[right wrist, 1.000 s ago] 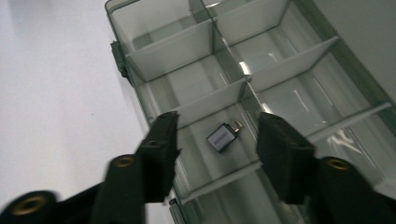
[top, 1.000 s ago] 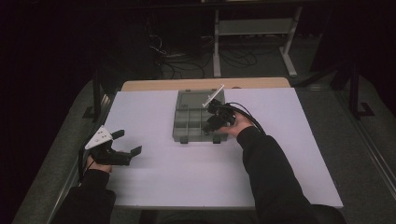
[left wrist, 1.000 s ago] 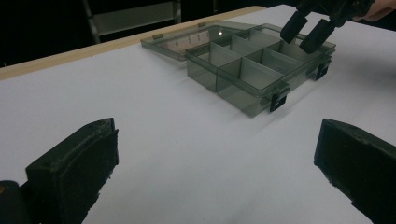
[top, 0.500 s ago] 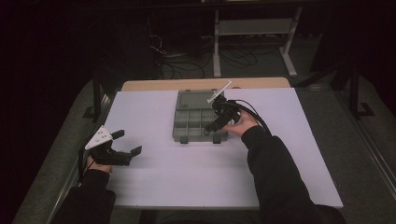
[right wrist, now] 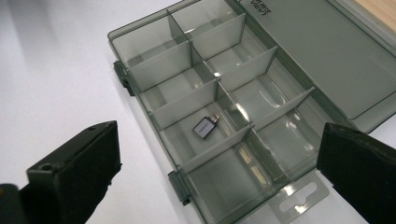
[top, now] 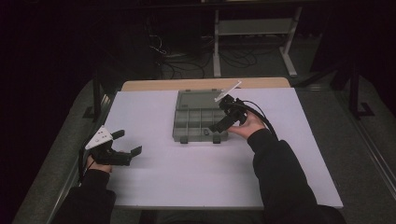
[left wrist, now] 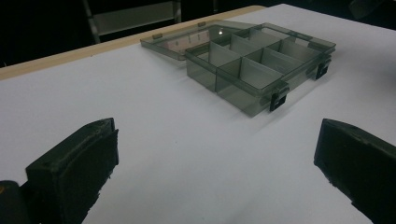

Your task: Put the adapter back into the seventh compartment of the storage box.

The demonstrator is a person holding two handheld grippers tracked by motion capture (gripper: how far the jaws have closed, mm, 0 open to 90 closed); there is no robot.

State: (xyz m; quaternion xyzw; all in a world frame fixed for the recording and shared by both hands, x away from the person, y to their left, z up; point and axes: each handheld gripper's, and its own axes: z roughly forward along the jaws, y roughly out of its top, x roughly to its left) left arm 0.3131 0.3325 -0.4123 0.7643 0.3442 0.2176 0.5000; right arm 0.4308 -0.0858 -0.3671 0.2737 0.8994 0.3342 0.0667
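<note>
A smoky clear compartment box (top: pixel 198 119) lies mid-table with its lid (top: pixel 196 99) folded flat behind it. A small dark plug-like part (right wrist: pixel 205 127) rests in one front-row compartment of the box (right wrist: pixel 219 88). My right gripper (top: pixel 222 122) hovers over the box's right end; its jaws have just been opening and now stand open (right wrist: pixel 219 140) with nothing between them, the part lying free below. At the table's left, my left gripper (top: pixel 126 143) rests open and empty, facing the box (left wrist: pixel 257 60) from a distance (left wrist: pixel 215 140).
The white table top (top: pixel 154 182) has free room in front of and to both sides of the box. A wooden edge (top: pixel 154 85) runs along the far side, with a metal stand and cables on the dark floor beyond.
My right gripper's jaws went from nearly closed to wide open, and the hand drew up and a little to the right off the box. The left gripper stayed put.
</note>
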